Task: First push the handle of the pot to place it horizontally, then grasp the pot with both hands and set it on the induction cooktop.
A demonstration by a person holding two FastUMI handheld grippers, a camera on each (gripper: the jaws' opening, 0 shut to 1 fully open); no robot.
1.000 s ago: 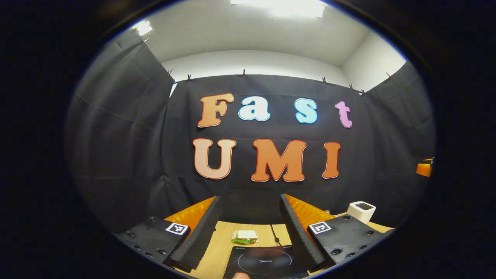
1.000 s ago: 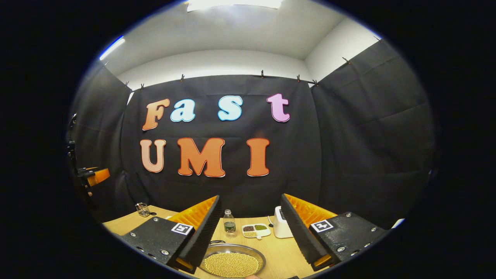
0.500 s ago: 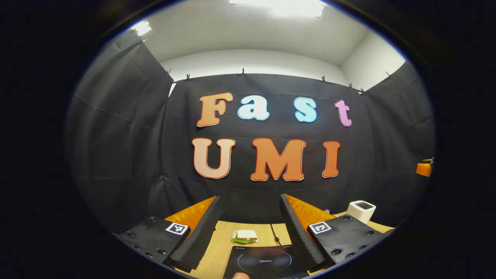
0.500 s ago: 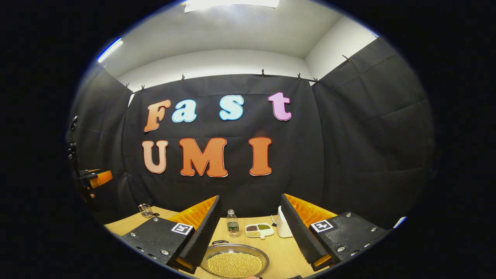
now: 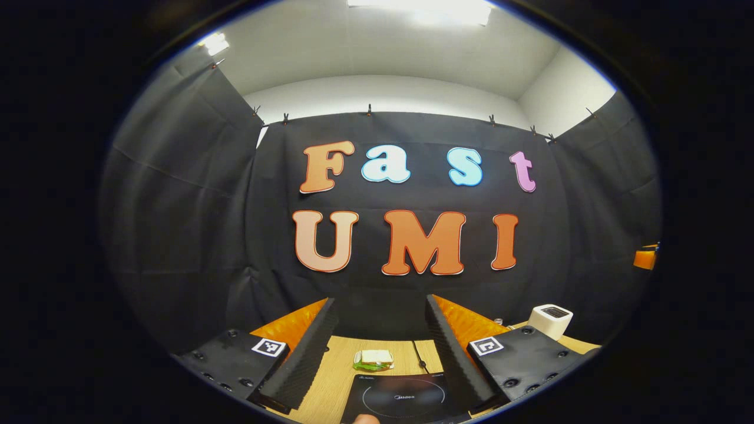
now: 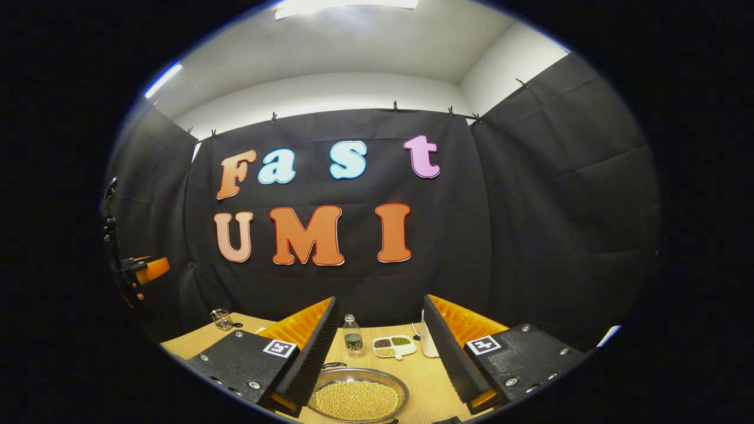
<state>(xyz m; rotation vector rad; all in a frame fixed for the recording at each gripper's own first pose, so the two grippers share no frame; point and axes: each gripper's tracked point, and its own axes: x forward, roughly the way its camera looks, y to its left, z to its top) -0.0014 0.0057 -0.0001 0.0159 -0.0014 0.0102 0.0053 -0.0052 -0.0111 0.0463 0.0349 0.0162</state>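
the pot sits at the bottom centre of your right gripper view, a shallow metal pan full of pale yellow beans, resting on the table between the two spread fingers of your right hand-held gripper, which is wide open and holds nothing. a thin handle shows at the pot's upper left rim; how it is turned you cannot tell from here.

the induction cooktop appears in your left gripper view instead, a dark slab with a ring on it at the bottom centre, lying on the table between the fingers of your left hand-held gripper, also wide open and empty. just beyond it lies a sandwich, with a cord running to its right.

in the right gripper view, past the pot stand a small bottle, a divided dish of beans and a white appliance, with a small glass jar at lower left. in the left gripper view, the white appliance stands at lower right.
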